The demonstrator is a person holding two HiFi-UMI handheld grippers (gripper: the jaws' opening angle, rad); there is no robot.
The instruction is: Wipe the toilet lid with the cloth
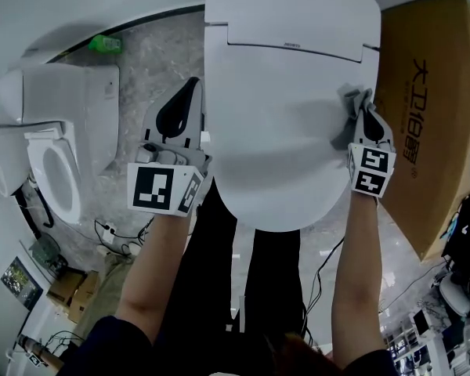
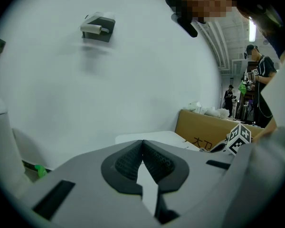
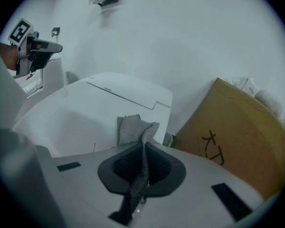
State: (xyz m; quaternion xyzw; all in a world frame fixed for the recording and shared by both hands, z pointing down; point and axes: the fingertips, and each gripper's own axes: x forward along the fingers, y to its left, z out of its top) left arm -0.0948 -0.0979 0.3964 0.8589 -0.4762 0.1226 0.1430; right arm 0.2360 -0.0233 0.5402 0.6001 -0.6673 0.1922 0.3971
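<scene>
A white closed toilet lid (image 1: 282,92) fills the middle of the head view, and shows again as the lid (image 3: 99,113) in the right gripper view. My right gripper (image 1: 363,110) is shut on a grey cloth (image 1: 352,104) at the lid's right side; the cloth (image 3: 135,137) pokes out past the jaws over the lid. My left gripper (image 1: 189,92) hangs beside the lid's left edge, jaws closed with nothing between them. In its own view the left gripper (image 2: 142,148) points at a white wall.
A brown cardboard box (image 1: 431,108) leans right of the toilet. A second white toilet (image 1: 51,143) with its seat showing stands at the left on the marble floor (image 1: 149,61), near a green object (image 1: 104,44). Cables (image 1: 110,232) lie on the floor. My legs stand before the bowl.
</scene>
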